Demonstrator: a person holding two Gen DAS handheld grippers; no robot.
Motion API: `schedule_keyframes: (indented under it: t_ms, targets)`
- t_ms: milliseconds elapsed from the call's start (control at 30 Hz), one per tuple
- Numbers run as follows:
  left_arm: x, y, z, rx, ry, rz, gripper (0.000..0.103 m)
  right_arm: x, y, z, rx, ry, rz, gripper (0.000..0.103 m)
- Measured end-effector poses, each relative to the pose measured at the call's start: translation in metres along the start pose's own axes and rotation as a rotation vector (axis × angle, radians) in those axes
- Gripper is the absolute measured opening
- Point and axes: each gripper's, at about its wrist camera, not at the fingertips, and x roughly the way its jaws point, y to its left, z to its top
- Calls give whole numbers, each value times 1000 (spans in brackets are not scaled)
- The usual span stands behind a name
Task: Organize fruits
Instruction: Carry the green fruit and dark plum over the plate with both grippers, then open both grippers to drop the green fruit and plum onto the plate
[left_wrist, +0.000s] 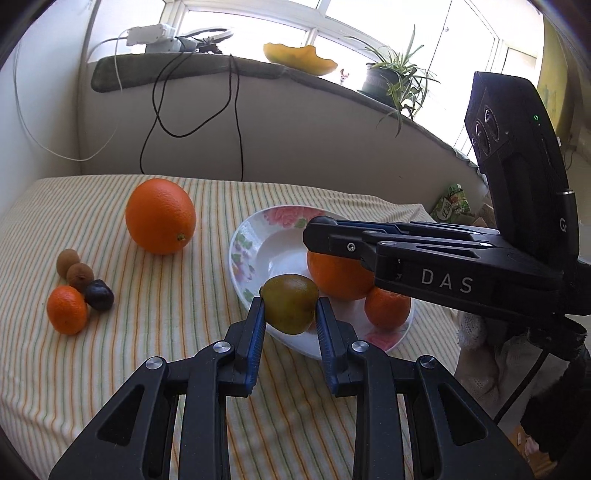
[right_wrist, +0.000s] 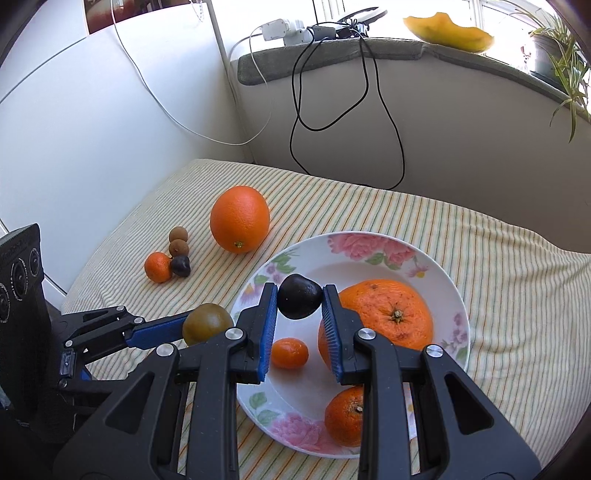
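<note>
left gripper (left_wrist: 290, 310): pinching green-brown fruit (left_wrist: 290, 302) between its pads, at near rim of floral plate (left_wrist: 240, 251) | right gripper (right_wrist: 300, 302): pinching dark plum (right_wrist: 299, 301) above plate | big orange (left_wrist: 160, 216) on striped cloth (left_wrist: 147, 332), ahead-left of left gripper

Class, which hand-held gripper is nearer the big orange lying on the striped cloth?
Left: beside the plate's cloth-side rim. Right hangs over the plate, farther from the orange.

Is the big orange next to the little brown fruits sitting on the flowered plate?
No, that big orange sits on the striped cloth, apart from the flowered plate.
</note>
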Motion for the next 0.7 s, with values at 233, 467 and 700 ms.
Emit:
schedule_keyframes:
  t_ms: [233, 467, 700]
  targets:
    - [4, -6, 0, 5, 8, -15, 26, 3, -1, 0, 2, 1, 7, 26]
    - [6, -8, 1, 7, 14, -21, 26, 7, -1, 0, 6, 5, 9, 26]
    - [7, -12, 1, 17, 17, -23, 26, 7, -1, 0, 5, 6, 8, 26]
